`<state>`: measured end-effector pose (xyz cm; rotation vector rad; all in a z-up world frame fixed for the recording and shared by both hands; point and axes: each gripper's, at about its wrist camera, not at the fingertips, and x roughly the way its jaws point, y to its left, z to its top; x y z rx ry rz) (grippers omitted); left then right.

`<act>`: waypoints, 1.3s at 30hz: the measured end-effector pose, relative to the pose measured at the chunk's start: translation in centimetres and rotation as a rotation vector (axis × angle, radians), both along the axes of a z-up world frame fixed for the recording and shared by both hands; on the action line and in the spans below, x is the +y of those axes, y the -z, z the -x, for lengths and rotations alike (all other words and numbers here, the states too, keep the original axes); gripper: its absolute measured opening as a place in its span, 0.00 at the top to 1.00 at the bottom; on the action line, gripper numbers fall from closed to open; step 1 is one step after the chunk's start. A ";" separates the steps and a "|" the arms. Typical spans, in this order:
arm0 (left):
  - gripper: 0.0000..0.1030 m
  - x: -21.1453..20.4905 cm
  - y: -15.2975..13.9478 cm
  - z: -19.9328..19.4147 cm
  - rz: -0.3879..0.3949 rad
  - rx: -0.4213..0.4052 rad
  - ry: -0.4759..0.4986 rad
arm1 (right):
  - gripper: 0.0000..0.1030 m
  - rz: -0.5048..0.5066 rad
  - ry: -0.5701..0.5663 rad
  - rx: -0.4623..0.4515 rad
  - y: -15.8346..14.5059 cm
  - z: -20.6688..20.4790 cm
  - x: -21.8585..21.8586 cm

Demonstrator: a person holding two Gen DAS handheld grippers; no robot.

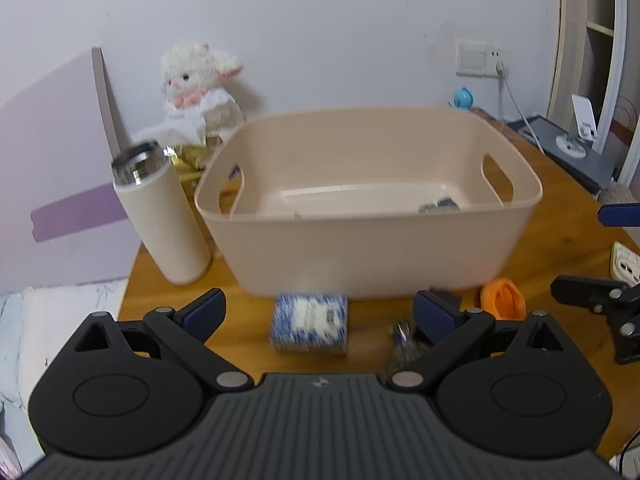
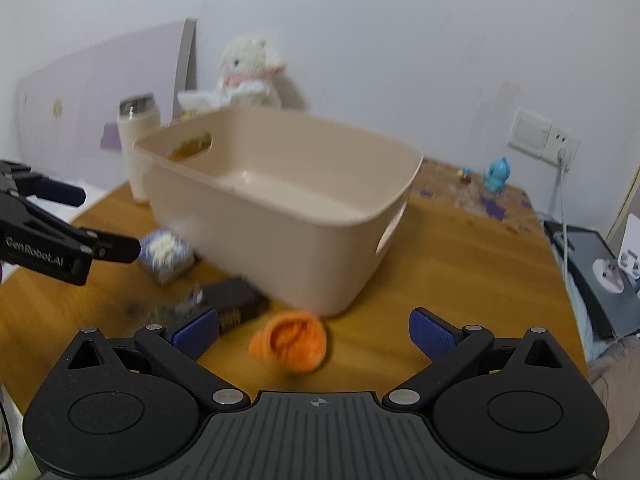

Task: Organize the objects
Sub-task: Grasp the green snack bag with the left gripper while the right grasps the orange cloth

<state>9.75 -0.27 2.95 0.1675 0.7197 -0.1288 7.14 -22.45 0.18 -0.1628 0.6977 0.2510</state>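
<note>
A beige plastic bin (image 1: pixel 372 248) stands on the wooden table (image 1: pixel 248 328); it also shows in the right wrist view (image 2: pixel 304 240). A small dark item (image 1: pixel 438 205) lies inside it. In front of the bin lie a blue-and-white box (image 1: pixel 309 323), a dark block (image 2: pixel 236 300), a small clear wrapped item (image 1: pixel 401 330) and an orange soft object (image 2: pixel 290 342). My left gripper (image 1: pixel 320 314) is open, with the blue-and-white box between its fingers. My right gripper (image 2: pixel 314 334) is open around the orange object.
A cream tumbler (image 1: pixel 164 216) stands left of the bin. A white plush lamb (image 1: pixel 198 88) sits behind. A blue figurine (image 2: pixel 496 174), a wall socket with cable (image 2: pixel 560 148) and a dark device (image 2: pixel 600 268) are on the right.
</note>
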 end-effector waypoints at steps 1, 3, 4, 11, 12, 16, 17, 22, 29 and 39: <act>0.03 0.0 0.4 0.2 0.005 0.011 0.002 | 0.00 0.008 -0.006 0.013 0.5 0.1 0.1; 0.03 -0.1 1.2 0.6 0.013 0.037 0.006 | 0.00 0.022 -0.013 0.032 1.2 0.2 0.3; 0.03 -0.1 1.6 0.7 0.014 0.050 0.007 | 0.00 0.026 -0.015 0.041 1.6 0.1 0.4; 0.03 -0.8 4.3 0.9 0.014 0.127 0.024 | 0.00 0.012 -0.042 0.119 4.5 -0.7 0.1; 0.03 -0.9 4.6 0.8 0.016 0.139 0.029 | 0.00 0.005 -0.043 0.130 4.9 -0.9 -0.1; 0.03 -1.5 5.8 0.4 0.024 0.184 0.045 | 0.00 -0.011 -0.044 0.149 6.2 -1.6 -0.5; 0.03 -1.7 6.0 0.3 0.032 0.196 0.050 | 0.00 -0.009 -0.044 0.148 6.5 -1.7 -0.5; 0.03 -2.2 7.1 -0.6 0.059 0.233 0.056 | 0.00 0.009 -0.060 0.144 7.6 -2.5 -0.1; 0.03 -2.5 8.1 -1.8 0.092 0.255 0.056 | 0.00 -0.040 -0.078 0.097 8.1 -3.8 -0.3; 0.05 -2.1 8.5 -2.3 0.120 0.245 0.053 | 0.00 -0.043 -0.113 0.099 8.1 -4.8 0.0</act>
